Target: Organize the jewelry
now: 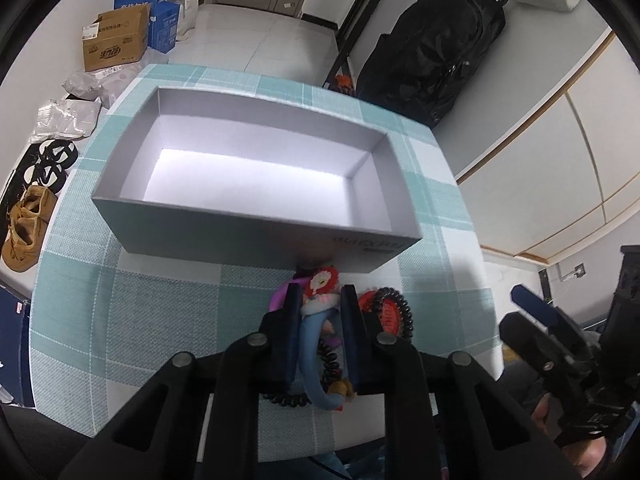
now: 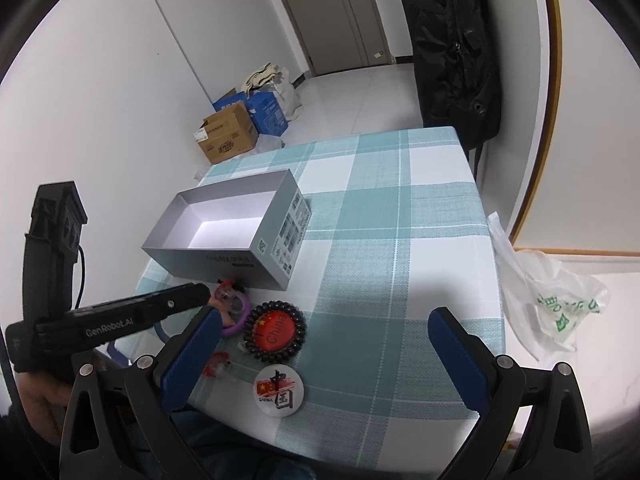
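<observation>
My left gripper (image 1: 320,292) is shut on a blue hair band (image 1: 314,332) with a red and white flower (image 1: 320,280); it is just in front of the grey open box (image 1: 240,216). A purple hair ring (image 1: 278,300) and a black spiral tie (image 1: 402,308) around a red badge (image 1: 386,316) lie beside the fingers. In the right wrist view my right gripper (image 2: 325,314) stands open above the table's near edge, over the red badge (image 2: 276,330) and a white badge (image 2: 279,394). The box (image 2: 224,260) holds nothing.
The checked tablecloth (image 2: 400,240) covers a small table. A plastic bag (image 2: 552,308) hangs off its right side. A black bag (image 2: 452,48) stands behind the table. Cardboard boxes (image 2: 228,132) and shoes (image 1: 28,228) are on the floor.
</observation>
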A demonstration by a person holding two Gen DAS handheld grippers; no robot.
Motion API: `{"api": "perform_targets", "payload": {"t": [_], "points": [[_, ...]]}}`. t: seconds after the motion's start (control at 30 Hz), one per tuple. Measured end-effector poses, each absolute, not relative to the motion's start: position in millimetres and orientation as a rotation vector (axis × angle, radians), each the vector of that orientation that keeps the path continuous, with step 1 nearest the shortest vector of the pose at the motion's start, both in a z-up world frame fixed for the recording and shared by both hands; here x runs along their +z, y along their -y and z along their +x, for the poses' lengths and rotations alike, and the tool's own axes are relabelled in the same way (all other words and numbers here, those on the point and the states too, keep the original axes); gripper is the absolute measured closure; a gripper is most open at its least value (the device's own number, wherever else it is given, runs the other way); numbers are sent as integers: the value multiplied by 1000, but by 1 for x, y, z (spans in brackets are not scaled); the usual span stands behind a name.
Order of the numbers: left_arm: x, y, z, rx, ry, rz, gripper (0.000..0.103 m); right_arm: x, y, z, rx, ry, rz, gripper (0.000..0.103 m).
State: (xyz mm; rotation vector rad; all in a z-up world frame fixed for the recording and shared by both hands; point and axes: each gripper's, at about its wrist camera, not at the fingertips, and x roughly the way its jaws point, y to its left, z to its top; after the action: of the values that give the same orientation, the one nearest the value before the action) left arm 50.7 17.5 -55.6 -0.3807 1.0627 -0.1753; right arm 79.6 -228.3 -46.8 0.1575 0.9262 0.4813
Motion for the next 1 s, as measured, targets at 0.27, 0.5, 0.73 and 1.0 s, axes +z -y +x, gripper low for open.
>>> {"api": "perform_targets", "payload": {"t": [0.27,0.5,0.73,1.0], "points": [[-47,-26,51,-229,-1036,-481,89,-53,221,78,512,-952,136,0],[-46,-37,56,-252,-1024,-585,89,-63,207,76,559,-1011,106,0],[-42,-42,53,-251,-1016,-599,89,-78,196,71,611,-1088,76,5],[-34,-44,49,-266,-990,-600,89,-92,172,54,594,-1108,-143,27]]}}
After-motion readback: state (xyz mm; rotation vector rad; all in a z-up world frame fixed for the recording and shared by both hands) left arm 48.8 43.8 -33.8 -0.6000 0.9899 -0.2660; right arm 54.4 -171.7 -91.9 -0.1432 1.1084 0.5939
